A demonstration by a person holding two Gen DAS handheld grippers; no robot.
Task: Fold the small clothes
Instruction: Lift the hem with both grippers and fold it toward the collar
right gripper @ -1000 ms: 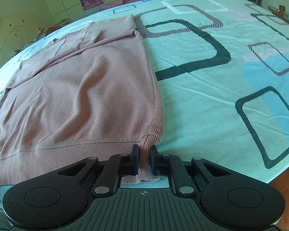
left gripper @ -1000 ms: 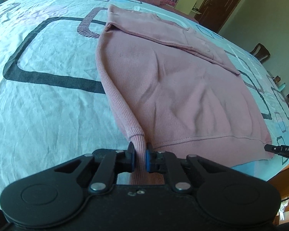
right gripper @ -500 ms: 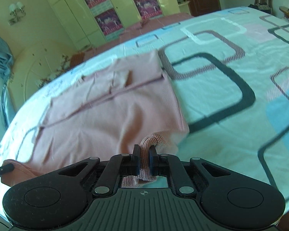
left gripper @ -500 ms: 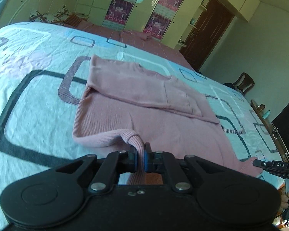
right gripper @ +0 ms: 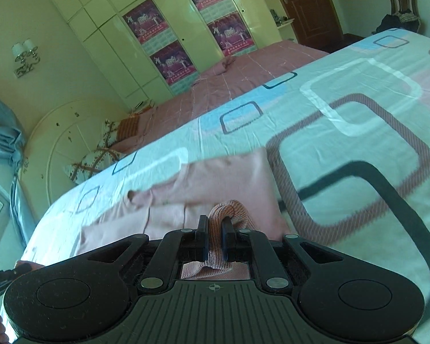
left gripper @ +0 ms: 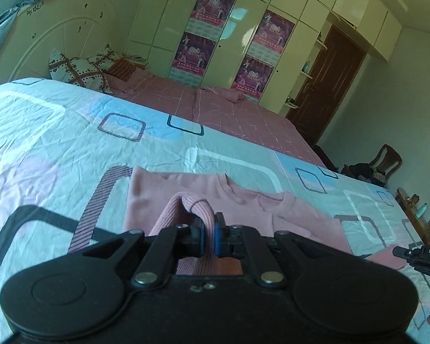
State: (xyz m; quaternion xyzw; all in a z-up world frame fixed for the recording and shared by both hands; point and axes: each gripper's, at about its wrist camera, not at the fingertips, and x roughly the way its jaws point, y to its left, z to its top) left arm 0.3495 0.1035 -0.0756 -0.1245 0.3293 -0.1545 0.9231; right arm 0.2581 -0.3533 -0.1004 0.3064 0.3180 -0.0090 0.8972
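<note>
Gripping the ribbed hem corners of the pink knitted sweater (left gripper: 243, 200), both claws are clamped on fabric: left claw (left gripper: 207, 236) on one corner, right claw (right gripper: 214, 239) on the other. Corners are held raised above the bed's pale sheet with printed rounded squares (left gripper: 57, 143) so the lower half can be carried over the upper half; the collar end of the sweater lies flat on the sheet ahead. A two-corner hold is judged to keep the hem straight and stop bunching. Fold judged about midway; the hem is not yet laid down. Risk: knit slipping out of the pads.
</note>
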